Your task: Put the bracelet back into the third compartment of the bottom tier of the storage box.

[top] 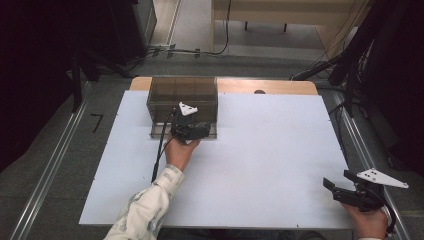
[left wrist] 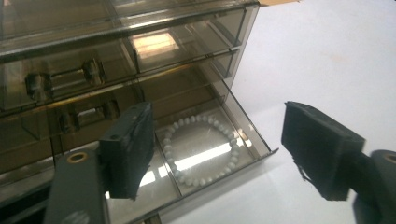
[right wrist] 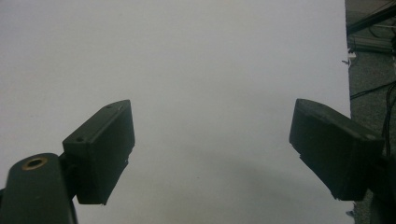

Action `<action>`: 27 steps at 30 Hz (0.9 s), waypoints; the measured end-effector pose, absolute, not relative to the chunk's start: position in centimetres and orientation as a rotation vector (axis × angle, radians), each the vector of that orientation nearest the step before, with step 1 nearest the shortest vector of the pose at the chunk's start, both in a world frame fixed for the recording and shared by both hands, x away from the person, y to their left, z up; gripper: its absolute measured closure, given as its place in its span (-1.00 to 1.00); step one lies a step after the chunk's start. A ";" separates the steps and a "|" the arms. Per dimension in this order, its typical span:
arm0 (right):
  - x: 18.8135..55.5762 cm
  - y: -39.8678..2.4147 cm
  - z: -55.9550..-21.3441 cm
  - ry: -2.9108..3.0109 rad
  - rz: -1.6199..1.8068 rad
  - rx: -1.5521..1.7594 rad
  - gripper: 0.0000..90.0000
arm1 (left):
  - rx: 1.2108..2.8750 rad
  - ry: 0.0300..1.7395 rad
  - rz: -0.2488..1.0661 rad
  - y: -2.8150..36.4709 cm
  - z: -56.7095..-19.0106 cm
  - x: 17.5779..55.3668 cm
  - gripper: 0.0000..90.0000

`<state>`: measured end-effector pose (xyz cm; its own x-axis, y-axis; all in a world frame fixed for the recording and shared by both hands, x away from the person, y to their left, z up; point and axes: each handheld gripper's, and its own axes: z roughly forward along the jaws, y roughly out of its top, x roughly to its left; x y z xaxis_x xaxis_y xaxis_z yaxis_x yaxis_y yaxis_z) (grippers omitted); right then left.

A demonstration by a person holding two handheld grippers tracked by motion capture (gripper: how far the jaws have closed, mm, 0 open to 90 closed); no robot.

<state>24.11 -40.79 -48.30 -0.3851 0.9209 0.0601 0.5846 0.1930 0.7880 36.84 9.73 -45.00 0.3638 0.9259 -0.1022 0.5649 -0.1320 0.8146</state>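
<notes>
A smoky see-through drawer cabinet (top: 182, 97) stands at the back left of the white table (top: 260, 150). Its bottom drawer (left wrist: 243, 161) is pulled out, and a white bead bracelet (left wrist: 196, 119) lies in a ring on the drawer's floor. My left gripper (top: 190, 127) hovers just in front of the cabinet over that drawer. In the left gripper view its jaws (left wrist: 217, 126) stand wide apart with nothing between the pads, the bracelet lying below them. My right gripper (top: 332, 187) rests open at the table's front right corner, its jaws (right wrist: 212, 140) over bare tabletop.
The upper drawers (left wrist: 65, 77) of the cabinet are closed, with clear handles. The table's right edge (right wrist: 348, 70) runs close beside the right gripper, with dark floor and cables beyond. A cable (top: 160, 150) trails from the left gripper along the sleeve.
</notes>
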 end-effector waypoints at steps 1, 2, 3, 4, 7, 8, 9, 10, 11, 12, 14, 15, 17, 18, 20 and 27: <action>24.1 -40.8 -48.3 2.045 1.053 1.404 -0.72 | 1.819 1.303 0.560 9.8 -45.0 36.7 -0.48; 24.1 -40.8 -48.3 2.045 1.053 1.404 -0.72 | 1.825 1.304 0.558 9.8 -45.0 36.6 -0.49; 24.1 -40.8 -48.3 2.046 1.053 1.405 -0.72 | 1.833 1.303 0.555 9.8 -45.0 36.4 -0.55; 24.1 -40.8 -48.3 2.046 1.053 1.405 -0.72 | 1.829 1.301 0.554 9.9 -45.0 36.3 -0.57; 24.1 -40.8 -48.3 2.046 1.053 1.405 -0.72 | 1.826 1.292 0.556 10.1 -45.0 35.9 -0.60; 24.1 -40.8 -48.3 2.045 1.053 1.407 -0.72 | 1.824 1.294 0.556 10.1 -45.0 35.8 -0.62; 24.1 -40.8 -48.3 2.045 1.054 1.407 -0.72 | 1.824 1.291 0.557 10.3 -45.0 35.7 -0.64; 24.1 -40.8 -48.3 2.044 1.053 1.408 -0.72 | 1.822 1.292 0.553 10.3 -45.1 35.5 -0.65; 24.1 -40.8 -48.3 2.044 1.053 1.407 -0.72 | 1.820 1.293 0.545 10.5 -45.1 35.4 -0.66; 24.1 -40.8 -48.3 2.044 1.052 1.408 -0.72 | 1.820 1.297 0.539 10.6 -45.2 35.2 -0.67; 24.1 -40.8 -48.3 2.045 1.052 1.409 -0.72 | 1.826 1.298 0.546 10.9 -45.2 34.9 -0.72; 24.1 -40.8 -48.3 2.045 1.052 1.409 -0.72 | 1.823 1.295 0.553 11.0 -45.2 34.7 -0.72; 24.1 -40.8 -48.3 2.045 1.051 1.411 -0.72 | 1.827 1.292 0.558 11.3 -45.3 34.4 -0.74; 24.1 -40.8 -48.3 2.045 1.052 1.411 -0.72 | 1.826 1.291 0.554 11.5 -45.3 34.2 -0.76; 24.1 -40.8 -48.3 2.045 1.052 1.410 -0.72 | 1.825 1.297 0.551 11.8 -45.4 34.0 -0.80; 24.1 -40.7 -48.3 2.046 1.051 1.414 -0.72 | 1.834 1.297 0.546 12.5 -45.5 33.5 -0.83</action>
<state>24.11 -40.73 -48.31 -0.3819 0.9220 0.0639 0.5890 0.1895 0.7856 33.52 12.51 -45.49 0.3790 0.9200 -0.1002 0.5712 -0.1473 0.8075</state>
